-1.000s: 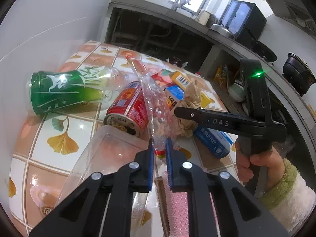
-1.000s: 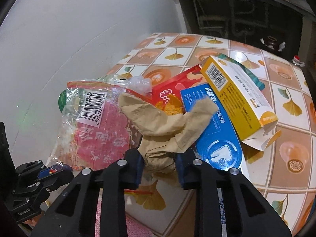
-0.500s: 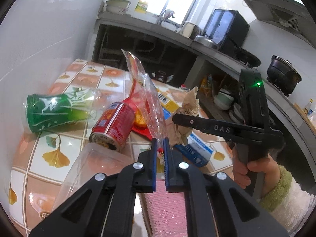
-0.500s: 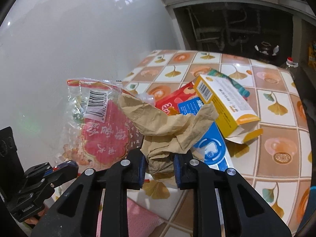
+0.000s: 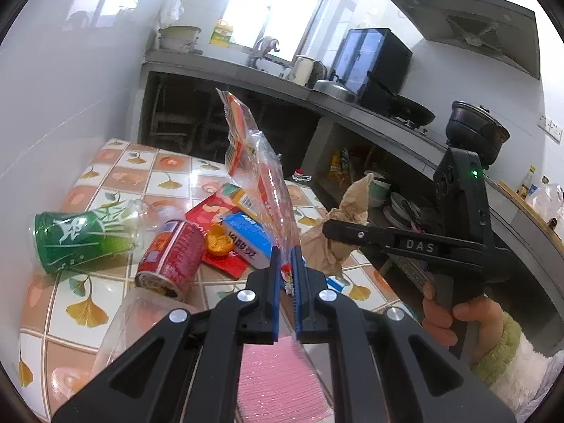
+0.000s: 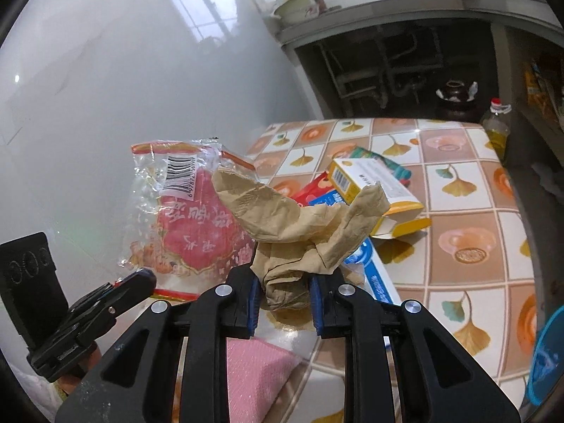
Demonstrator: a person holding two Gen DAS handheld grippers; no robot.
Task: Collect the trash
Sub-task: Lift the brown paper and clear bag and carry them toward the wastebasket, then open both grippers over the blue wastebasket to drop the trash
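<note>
My left gripper (image 5: 286, 262) is shut on the lower edge of a clear plastic snack bag (image 5: 259, 169) with red print, which stands up off the tiled table (image 5: 116, 172). The same bag (image 6: 187, 218) shows at the left of the right wrist view. My right gripper (image 6: 284, 290) is shut on a crumpled brown paper towel (image 6: 303, 225), lifted above the table; that towel (image 5: 338, 232) also shows in the left wrist view. On the table lie a green bottle (image 5: 75, 239), a red can (image 5: 172, 259), orange peel (image 5: 218, 243) and several cartons (image 6: 377, 183).
A pink sponge (image 6: 253, 373) lies close below both grippers. A clear plastic container (image 5: 141, 320) sits near the left gripper. An oil bottle (image 6: 495, 127) stands by the table's far corner. A grey counter (image 5: 352, 105) with pots and a wok runs behind; a white wall is left.
Both grippers rose from the table, carrying the snack bag and the paper towel with them. The trash on the table now sits lower and smaller in both views.
</note>
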